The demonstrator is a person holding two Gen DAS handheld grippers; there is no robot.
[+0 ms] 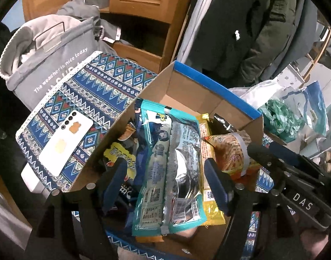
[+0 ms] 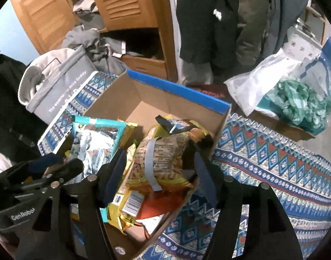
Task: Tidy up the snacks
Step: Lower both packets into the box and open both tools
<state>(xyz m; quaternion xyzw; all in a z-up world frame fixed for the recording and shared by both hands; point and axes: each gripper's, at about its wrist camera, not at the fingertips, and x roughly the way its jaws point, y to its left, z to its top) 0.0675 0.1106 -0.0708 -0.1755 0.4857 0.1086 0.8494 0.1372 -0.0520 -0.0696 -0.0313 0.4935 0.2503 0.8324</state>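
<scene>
Crinkly foil snack packets (image 1: 176,164) fill a cardboard box (image 1: 217,106) — rectangular, blue-rimmed.

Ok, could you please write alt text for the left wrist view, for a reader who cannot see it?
The open left gripper hangs over a teal snack packet in a cardboard box full of snacks, on a patterned cloth. A white phone lies on the cloth to the left; the right gripper enters from the right edge.

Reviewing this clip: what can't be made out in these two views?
- Box bottom, both views: covered by snack packs.
- Dark packs, left view: hidden under the teal pack and left finger.
- Pack print, both views: too small to read.
- Bin lettering, right view: blurred, cut by the cloth.
</scene>
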